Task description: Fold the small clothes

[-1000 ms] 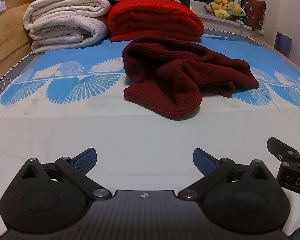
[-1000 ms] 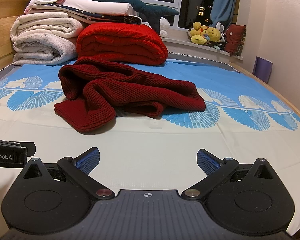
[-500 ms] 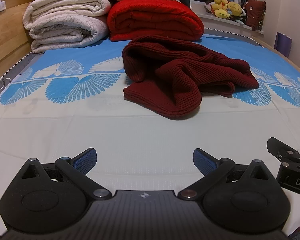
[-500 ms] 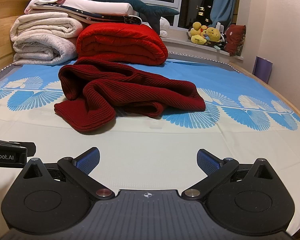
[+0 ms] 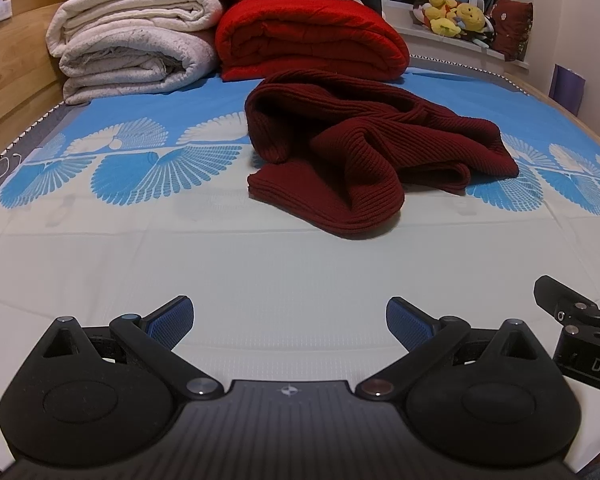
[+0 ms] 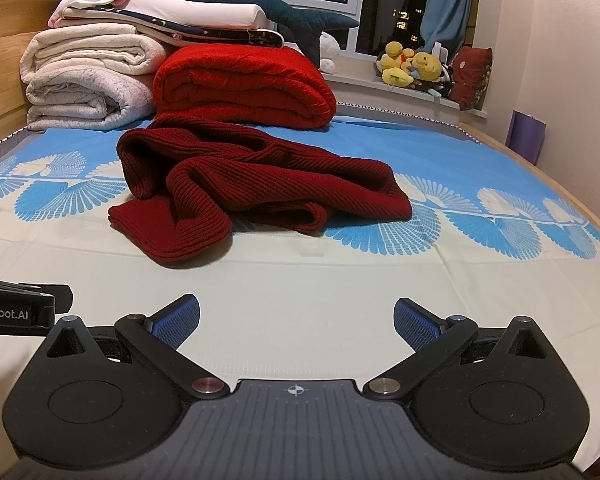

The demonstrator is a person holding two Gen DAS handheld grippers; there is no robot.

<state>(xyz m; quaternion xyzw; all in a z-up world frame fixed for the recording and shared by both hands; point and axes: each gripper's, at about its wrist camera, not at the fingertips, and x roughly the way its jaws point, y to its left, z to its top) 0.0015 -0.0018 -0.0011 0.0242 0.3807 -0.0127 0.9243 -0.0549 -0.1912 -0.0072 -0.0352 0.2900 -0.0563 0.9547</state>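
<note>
On bed (image 5: 260, 264), crumpled sweater (image 5: 364, 156), tools spread

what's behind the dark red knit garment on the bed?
Directly behind the dark red knit garment sits a folded red blanket, with cream blankets to its left. The blanket's lower front edge is partly hidden by the garment.

Both wrist cameras sit low over the bed (image 5: 260, 272), side by side, facing its far end; both share the crumpled maroon sweater (image 5: 364, 156) (image 6: 252, 184) nearby.
</note>
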